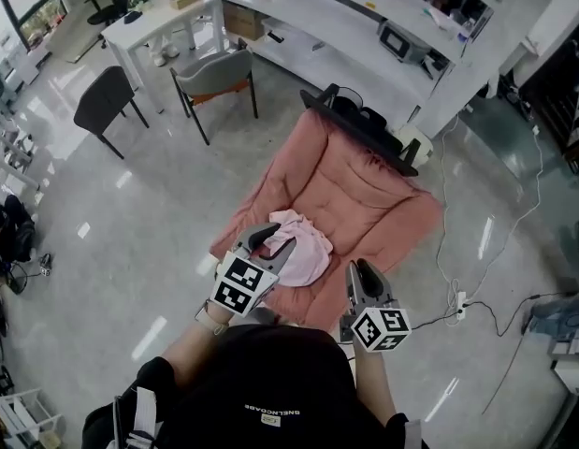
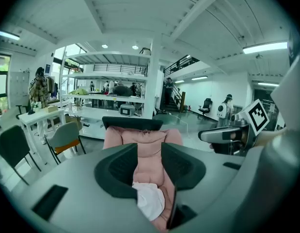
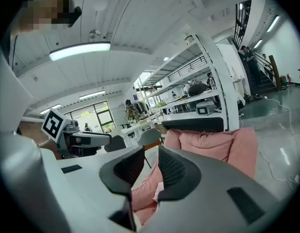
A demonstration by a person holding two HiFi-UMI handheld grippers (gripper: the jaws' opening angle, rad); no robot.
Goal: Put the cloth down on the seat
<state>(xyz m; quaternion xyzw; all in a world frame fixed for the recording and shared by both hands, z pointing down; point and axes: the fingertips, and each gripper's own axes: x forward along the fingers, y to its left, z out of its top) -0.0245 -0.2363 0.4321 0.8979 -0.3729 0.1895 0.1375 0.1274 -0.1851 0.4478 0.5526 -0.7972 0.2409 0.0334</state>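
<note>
Seen from above, a person (image 1: pixel 261 391) in a dark top holds both tools out level over a pink chair (image 1: pixel 373 199). The left gripper (image 1: pixel 270 244) hovers just above the cloth (image 1: pixel 306 249) with its jaws apart and nothing between them. Its own view shows only the bare gap, with the pale cloth (image 2: pixel 150 200) lying below and beyond the fingertips. The right gripper (image 1: pixel 364 277) hangs beside it, a little nearer the person. Its jaws stand narrowly apart and are likewise empty, framing a strip of pink upholstery. The cloth sits crumpled in a loose heap on the seat (image 1: pixel 261 204), toward its front edge and touching neither tool. By that showing the put-down looks done and the release made, and the step in hand appears to be the withdrawal. The next move would call for little more than drawing both tools up and back, clear of the folds, so that no fingertip snags the fabric and drags it off the edge. If the heap is meant to lie flat, a light tidy would be needed. Behind the cloth the backrest rises to a black headrest (image 1: pixel 359 124). Farther off are a grey chair (image 1: pixel 214 73), a long white desk (image 1: pixel 308 26) and a cable (image 1: pixel 457 241) trailing across the glossy floor.
</note>
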